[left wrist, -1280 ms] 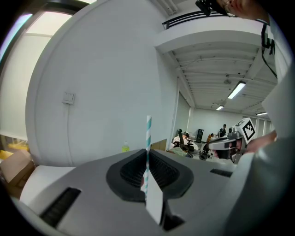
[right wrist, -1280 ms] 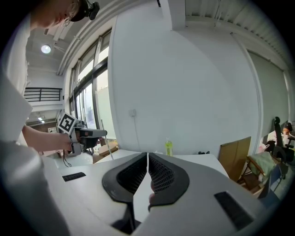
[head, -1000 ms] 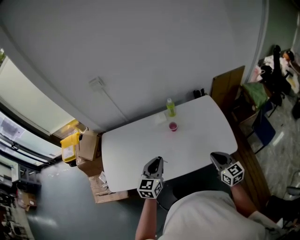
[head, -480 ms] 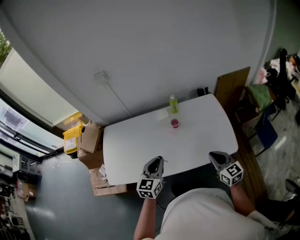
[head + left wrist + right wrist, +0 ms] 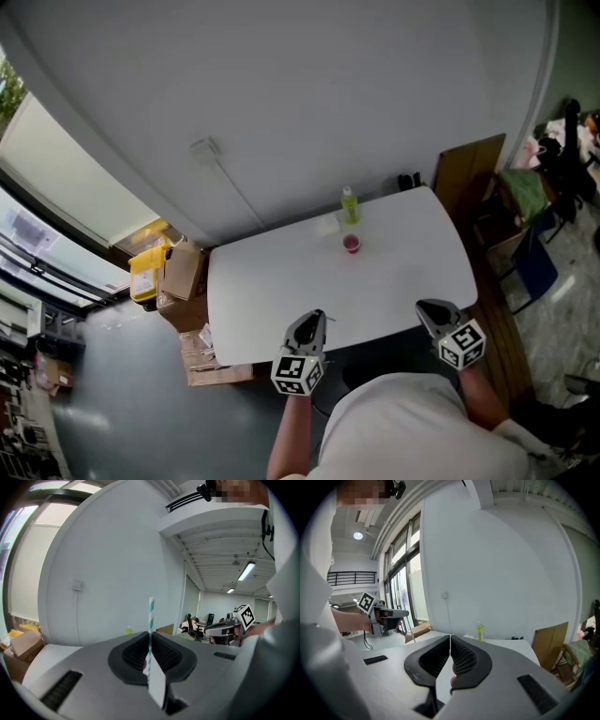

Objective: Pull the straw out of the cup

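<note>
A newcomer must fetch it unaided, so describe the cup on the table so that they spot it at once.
Find the white table. Near its far edge stands a green bottle with a flat white sheet beside it, and the cup sits just on the near side of the bottle. It is the only small, low, pinkish-red thing on the tabletop.

A white rounded surface (image 5: 281,291) stood before me against a plain pale wall (image 5: 309,103). To my left ran a long window with a pale blind (image 5: 66,178). Below it, brown cardboard boxes (image 5: 183,272) and a yellow plastic bin (image 5: 146,274) sat on the grey floor (image 5: 122,403). A brown wooden board (image 5: 469,173) leaned at the right corner. A ceiling strip light (image 5: 246,571) glowed overhead.
</note>
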A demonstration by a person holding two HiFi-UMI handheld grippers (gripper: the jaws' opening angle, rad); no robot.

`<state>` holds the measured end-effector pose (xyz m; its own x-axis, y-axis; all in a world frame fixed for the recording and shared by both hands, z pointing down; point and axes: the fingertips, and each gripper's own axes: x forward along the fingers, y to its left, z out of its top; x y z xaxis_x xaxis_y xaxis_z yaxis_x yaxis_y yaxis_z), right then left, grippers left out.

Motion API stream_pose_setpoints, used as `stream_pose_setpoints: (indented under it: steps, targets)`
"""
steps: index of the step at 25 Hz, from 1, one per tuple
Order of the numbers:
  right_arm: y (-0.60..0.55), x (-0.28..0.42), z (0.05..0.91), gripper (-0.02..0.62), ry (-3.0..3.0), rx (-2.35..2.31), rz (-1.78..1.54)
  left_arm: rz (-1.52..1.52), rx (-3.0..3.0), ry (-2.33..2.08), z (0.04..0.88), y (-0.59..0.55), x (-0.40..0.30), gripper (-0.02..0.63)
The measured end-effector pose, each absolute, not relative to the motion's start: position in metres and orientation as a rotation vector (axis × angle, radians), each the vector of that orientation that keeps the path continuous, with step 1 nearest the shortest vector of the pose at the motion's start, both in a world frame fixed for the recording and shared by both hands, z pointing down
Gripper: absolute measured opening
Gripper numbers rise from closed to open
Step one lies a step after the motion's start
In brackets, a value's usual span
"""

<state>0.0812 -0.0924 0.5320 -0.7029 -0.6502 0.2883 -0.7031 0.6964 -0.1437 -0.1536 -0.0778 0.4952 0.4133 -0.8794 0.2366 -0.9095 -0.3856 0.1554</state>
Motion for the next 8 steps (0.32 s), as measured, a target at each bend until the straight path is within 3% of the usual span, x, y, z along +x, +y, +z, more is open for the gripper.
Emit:
stream_pose_setpoints:
  steps: [8]
  targets:
    - [-0.0926,0.0866,0.5319,0.037,-2.690,1.101,0.360,0.155,2.400,-1.559,0.4977,-0.0773,-0.1485,0.020]
